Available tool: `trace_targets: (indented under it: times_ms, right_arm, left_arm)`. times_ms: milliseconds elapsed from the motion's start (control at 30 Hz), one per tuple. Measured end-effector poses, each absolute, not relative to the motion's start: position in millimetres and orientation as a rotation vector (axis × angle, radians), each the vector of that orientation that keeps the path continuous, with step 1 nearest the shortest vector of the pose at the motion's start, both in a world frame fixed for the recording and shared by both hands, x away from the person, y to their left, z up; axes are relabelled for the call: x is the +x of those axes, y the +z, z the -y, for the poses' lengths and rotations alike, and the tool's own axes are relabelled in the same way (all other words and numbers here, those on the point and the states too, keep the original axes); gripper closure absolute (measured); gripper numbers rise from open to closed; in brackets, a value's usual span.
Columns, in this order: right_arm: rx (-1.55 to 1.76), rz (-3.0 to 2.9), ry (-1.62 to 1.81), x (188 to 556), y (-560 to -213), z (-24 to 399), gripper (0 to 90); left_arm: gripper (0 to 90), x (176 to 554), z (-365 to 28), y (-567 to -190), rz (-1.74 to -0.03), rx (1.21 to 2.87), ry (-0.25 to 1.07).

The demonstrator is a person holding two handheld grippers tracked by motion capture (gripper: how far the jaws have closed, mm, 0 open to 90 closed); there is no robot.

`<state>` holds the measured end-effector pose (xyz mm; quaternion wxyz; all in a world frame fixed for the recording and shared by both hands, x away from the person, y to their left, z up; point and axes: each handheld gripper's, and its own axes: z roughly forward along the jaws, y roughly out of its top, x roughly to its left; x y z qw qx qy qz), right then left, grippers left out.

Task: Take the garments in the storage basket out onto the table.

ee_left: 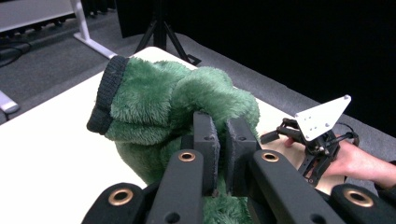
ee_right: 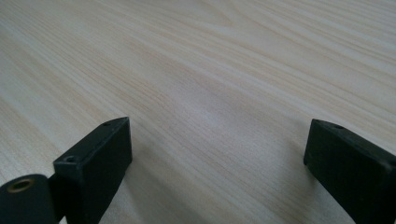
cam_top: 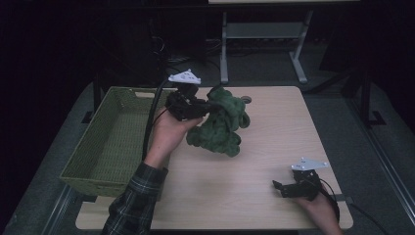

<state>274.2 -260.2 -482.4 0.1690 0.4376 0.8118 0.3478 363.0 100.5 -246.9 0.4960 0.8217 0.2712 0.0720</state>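
Observation:
A fuzzy green garment with a dark ribbed cuff hangs bunched above the wooden table, its lower part near the tabletop. My left gripper is shut on a fold of the green garment; in the left gripper view the two pads press close together on the fabric. My right gripper rests low at the table's front right with its jaws wide apart and nothing between them. In the right gripper view its fingers frame bare wood.
A green woven basket stands at the table's left edge, beside my left forearm. A metal desk frame stands on the floor behind the table. Dark surroundings ring the table.

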Motion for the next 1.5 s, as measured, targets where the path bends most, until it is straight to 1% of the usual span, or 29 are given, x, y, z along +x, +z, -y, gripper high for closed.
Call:
trace_targets:
  times_ms: [167,433,467,567,633,700,733,800,833,867,933,967,1000,1033,1100,1267,1333,1367,1433,1500]
  right_arm:
    - [1.245,-2.307,0.99,274.2,-482.5,260.1,7.2]
    - [1.245,-2.307,0.99,274.2,-482.5,260.1,7.2]
    - [1.245,-2.308,0.99,274.2,-482.4,260.1,7.2]
    - [1.245,-2.307,0.99,274.2,-482.4,260.1,7.2]
    - [1.246,-2.308,0.989,274.2,-482.5,260.1,7.2]
    - [1.246,-2.308,0.989,274.2,-482.5,260.1,7.2]
    - [1.246,-2.308,0.989,274.2,-482.5,260.1,7.2]
    - [1.245,-2.309,0.988,274.2,-482.5,260.2,7.2]
    - [1.244,-2.309,0.988,274.2,-482.5,260.2,7.2]
    - [1.244,-2.309,0.988,274.2,-482.5,260.2,7.2]
    - [1.245,-2.309,0.987,274.2,-482.5,260.2,7.2]
    - [1.245,-2.309,0.987,274.2,-482.5,260.2,7.2]
    - [1.245,-2.309,0.987,274.1,-482.5,260.2,7.2]
    - [1.246,-2.309,0.987,274.1,-482.5,260.2,7.2]
    - [1.246,-2.309,0.987,274.1,-482.5,260.2,7.2]
    - [1.246,-2.309,0.988,274.2,-482.5,260.2,7.2]
    - [1.245,-2.31,0.987,274.1,-482.5,260.2,7.2]
    - [1.246,-2.309,0.988,274.1,-482.5,260.2,7.2]
    - [1.245,-2.31,0.988,274.1,-482.5,260.2,7.2]
    - [1.245,-2.31,0.987,274.1,-482.5,260.2,7.2]
  left_arm:
    - [85.0,363.8,-83.1,-267.1,-0.652,2.01,0.132]
    - [85.0,365.5,-63.0,-293.3,-0.657,2.029,0.1]
    - [85.0,365.6,-56.7,-302.3,-0.659,2.043,0.092]
    - [85.0,366.0,-50.8,-312.8,-0.664,2.053,0.073]
    - [85.0,367.0,-43.1,-330.8,-0.681,2.063,0.039]
    - [84.9,367.6,-41.2,-337.2,-0.686,2.068,0.027]
    - [84.9,368.7,-37.6,-350.2,-0.7,2.078,0.006]
    - [84.9,369.9,-35.1,-362.3,-0.712,2.092,-0.011]
    - [84.8,369.9,-35.1,-362.3,-0.712,2.092,-0.011]
    - [84.8,371.3,-32.7,-373.9,-0.728,2.097,-0.025]
    - [84.7,373.1,-30.5,-384.5,-0.732,2.11,-0.037]
    - [84.7,373.1,-30.5,-384.5,-0.732,2.11,-0.037]
    - [84.7,374.7,-27.6,-395.3,-0.739,2.121,-0.049]
    - [84.7,374.7,-27.6,-395.3,-0.739,2.121,-0.049]
    - [84.7,377.9,-24.4,-410.8,-0.745,2.142,-0.06]
    - [83.6,381.9,-20.8,-429.2,-0.755,2.162,-0.071]
    - [78.8,383.4,-19.7,-437.4,-0.736,2.189,-0.065]
    - [73.4,383.0,-20.6,-437.2,-0.725,2.191,-0.051]
    - [59.6,380.6,-22.9,-432.8,-0.705,2.19,-0.019]
    - [49.3,379.3,-24.9,-430.1,-0.691,2.192,0.003]
